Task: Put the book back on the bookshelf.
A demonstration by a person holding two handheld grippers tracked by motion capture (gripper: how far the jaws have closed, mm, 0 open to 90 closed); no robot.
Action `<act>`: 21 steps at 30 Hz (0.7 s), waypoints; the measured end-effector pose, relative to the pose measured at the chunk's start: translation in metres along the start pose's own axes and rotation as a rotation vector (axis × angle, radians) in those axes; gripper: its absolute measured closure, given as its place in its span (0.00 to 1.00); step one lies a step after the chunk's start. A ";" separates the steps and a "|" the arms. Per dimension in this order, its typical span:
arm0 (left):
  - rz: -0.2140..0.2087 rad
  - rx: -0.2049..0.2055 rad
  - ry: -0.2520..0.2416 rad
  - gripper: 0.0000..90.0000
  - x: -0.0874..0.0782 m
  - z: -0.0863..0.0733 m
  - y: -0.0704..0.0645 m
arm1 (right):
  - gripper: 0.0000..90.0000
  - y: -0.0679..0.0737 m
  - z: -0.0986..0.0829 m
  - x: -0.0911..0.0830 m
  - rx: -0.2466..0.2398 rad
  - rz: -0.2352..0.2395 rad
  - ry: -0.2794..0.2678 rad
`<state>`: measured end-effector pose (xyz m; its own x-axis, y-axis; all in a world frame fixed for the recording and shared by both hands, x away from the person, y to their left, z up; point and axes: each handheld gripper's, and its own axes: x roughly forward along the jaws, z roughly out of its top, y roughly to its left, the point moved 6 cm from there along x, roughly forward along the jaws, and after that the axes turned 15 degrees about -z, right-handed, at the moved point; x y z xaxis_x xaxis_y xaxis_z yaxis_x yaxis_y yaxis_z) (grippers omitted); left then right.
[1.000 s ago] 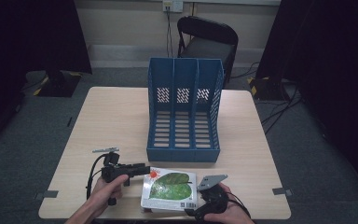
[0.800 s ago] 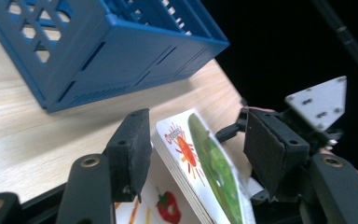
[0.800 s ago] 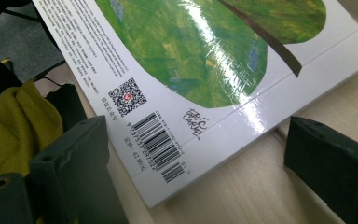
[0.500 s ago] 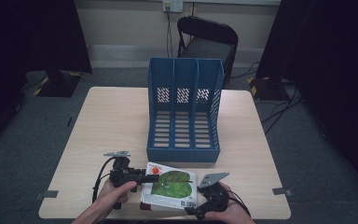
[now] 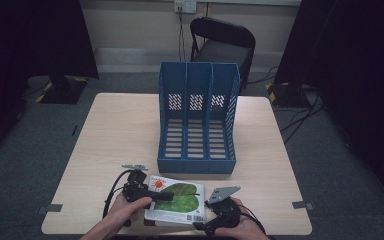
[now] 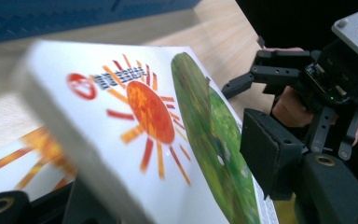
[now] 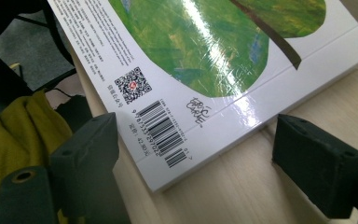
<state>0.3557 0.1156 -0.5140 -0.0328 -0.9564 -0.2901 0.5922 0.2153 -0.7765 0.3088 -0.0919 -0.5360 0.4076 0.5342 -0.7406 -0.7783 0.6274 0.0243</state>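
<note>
Pale wood surface (image 5: 115, 135) with rounded corners stands on grey carpet; blue three-slot file rack (image 5: 198, 120) upright at centre, open slots facing near edge; white picture book (image 5: 176, 200) flat just before rack, near front edge

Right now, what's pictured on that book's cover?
The book has a white cover with an orange-red sun and a big green leaf; clearest in the left gripper view.
</note>
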 end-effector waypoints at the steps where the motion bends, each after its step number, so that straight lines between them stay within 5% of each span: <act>1: 0.007 -0.005 0.005 0.50 0.001 0.000 0.002 | 0.16 0.001 0.001 0.001 -0.009 0.005 -0.002; 5: 0.039 -0.021 0.028 0.49 0.002 -0.004 0.007 | 0.16 0.002 0.002 0.002 -0.013 0.004 -0.004; 9: 0.016 -0.048 0.030 0.48 0.004 -0.004 0.008 | 0.16 0.003 0.004 0.003 -0.027 -0.003 -0.013; 11: -0.001 -0.043 0.033 0.48 0.005 -0.004 0.007 | 0.22 0.006 0.010 -0.001 -0.049 -0.003 -0.078; 13: 0.002 -0.040 0.043 0.48 0.004 -0.005 0.007 | 0.22 0.006 0.011 -0.001 -0.057 -0.007 -0.082; 21: -0.044 -0.034 0.046 0.65 0.003 -0.004 0.005 | 0.16 0.003 0.008 0.003 -0.027 -0.005 -0.044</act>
<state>0.3556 0.1144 -0.5212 -0.0952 -0.9553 -0.2798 0.5613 0.1806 -0.8077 0.3111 -0.0836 -0.5324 0.4314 0.5556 -0.7107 -0.7885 0.6151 0.0022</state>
